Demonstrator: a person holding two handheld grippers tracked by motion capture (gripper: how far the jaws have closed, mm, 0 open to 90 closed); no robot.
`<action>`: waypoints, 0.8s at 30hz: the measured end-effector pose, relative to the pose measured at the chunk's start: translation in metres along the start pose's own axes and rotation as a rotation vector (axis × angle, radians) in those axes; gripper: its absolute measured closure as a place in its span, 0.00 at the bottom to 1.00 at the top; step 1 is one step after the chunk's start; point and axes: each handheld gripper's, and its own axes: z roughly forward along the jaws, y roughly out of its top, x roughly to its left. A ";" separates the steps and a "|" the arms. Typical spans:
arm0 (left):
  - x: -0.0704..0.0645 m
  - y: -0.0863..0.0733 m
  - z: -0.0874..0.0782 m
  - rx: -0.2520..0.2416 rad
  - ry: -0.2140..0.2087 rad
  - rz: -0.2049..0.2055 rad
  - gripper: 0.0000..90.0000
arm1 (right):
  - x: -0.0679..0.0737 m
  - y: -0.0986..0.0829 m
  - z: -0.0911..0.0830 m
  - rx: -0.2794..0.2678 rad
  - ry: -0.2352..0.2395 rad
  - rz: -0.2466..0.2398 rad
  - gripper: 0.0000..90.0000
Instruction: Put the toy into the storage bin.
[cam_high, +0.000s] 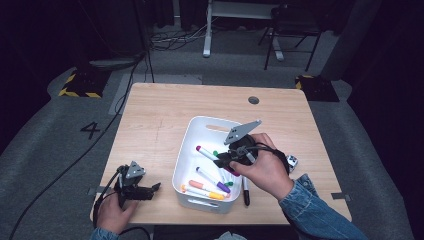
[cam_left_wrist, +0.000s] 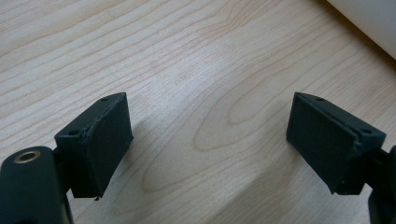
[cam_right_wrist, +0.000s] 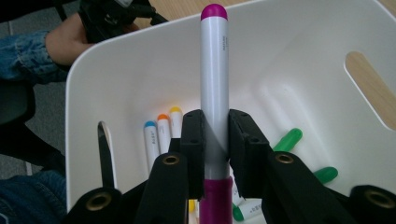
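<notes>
Your right gripper is clamped on a magenta-capped marker, its two black jaws pressed against the white barrel from either side, just above the magenta cap at the near end; the far end carries a rounded magenta tip. You hold the marker over the white bin, pointing toward the bin's left wall in the high view, above the loose markers lying on the bin floor: an orange one, a purple one and green ones among them. A black marker lies on the table just outside the bin's right wall, below your right hand. Your left gripper rests low at the table's near left corner, well apart from the bin, jaws spread wide with bare wood grain between them and nothing held
</notes>
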 end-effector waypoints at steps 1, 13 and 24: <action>0.000 0.000 0.000 0.000 0.000 0.000 0.16 | -0.001 -0.001 0.002 0.005 0.002 0.001 0.86; 0.000 0.000 0.000 -0.001 0.000 -0.002 0.16 | 0.001 -0.007 0.021 0.087 -0.027 -0.042 0.86; 0.000 0.000 0.000 0.000 0.000 0.000 0.16 | 0.007 -0.011 0.041 0.165 -0.015 -0.084 0.85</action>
